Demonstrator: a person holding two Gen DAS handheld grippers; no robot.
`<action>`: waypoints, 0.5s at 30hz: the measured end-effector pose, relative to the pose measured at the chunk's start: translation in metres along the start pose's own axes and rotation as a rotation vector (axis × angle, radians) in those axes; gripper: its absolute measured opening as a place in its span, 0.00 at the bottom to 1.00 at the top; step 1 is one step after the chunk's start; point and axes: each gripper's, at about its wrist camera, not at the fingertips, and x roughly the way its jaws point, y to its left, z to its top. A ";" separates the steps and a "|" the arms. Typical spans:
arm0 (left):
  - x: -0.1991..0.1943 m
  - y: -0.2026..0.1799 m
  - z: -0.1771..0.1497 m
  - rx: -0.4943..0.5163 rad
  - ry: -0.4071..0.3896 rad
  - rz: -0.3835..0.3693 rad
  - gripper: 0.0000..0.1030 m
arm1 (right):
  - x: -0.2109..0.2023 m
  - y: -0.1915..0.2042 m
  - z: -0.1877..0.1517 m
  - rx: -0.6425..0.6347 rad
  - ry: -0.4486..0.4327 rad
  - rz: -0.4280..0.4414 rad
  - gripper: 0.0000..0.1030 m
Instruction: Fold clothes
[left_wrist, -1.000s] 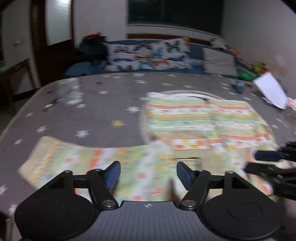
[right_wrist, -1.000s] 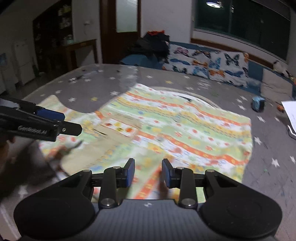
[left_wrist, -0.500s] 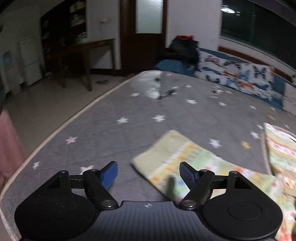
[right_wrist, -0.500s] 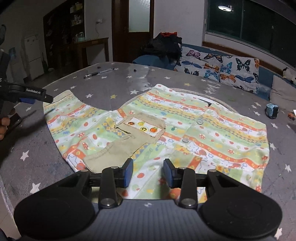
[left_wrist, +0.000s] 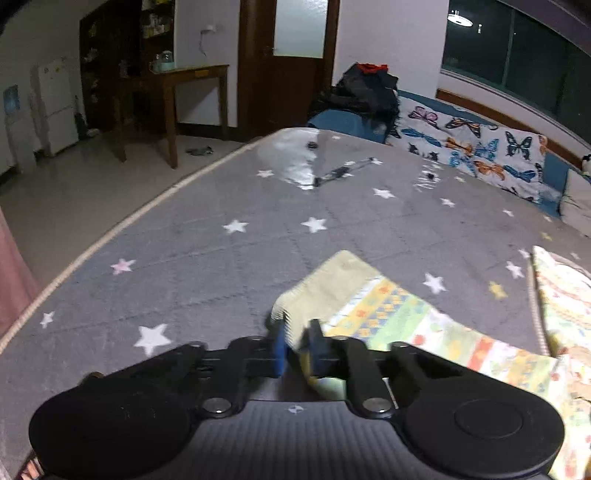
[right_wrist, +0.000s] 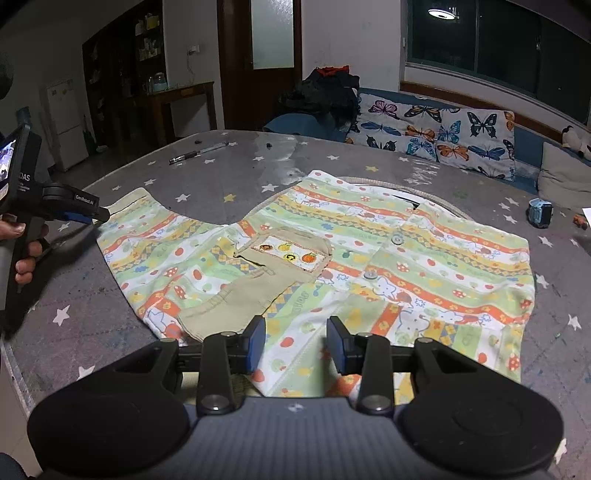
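Sleeve cuff (left_wrist: 325, 291) sits pinched, it seems, in the nearly closed left gripper (left_wrist: 295, 349); shirt (right_wrist: 332, 258) stretches right, toward the empty, half-open right gripper (right_wrist: 295, 341)

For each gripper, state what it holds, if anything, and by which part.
The left gripper pinches the shirt's sleeve cuff at its corner. The right gripper is open, holding nothing.

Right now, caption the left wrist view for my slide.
Left gripper shut on the shirt's beige sleeve cuff.
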 end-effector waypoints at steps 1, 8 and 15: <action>-0.001 -0.003 0.000 0.001 -0.003 -0.011 0.09 | -0.002 -0.001 -0.001 0.006 -0.002 -0.004 0.35; -0.064 -0.053 0.004 0.050 -0.086 -0.285 0.08 | -0.015 -0.017 -0.004 0.052 -0.020 -0.034 0.35; -0.136 -0.140 -0.014 0.221 -0.112 -0.659 0.08 | -0.034 -0.044 -0.011 0.135 -0.051 -0.083 0.35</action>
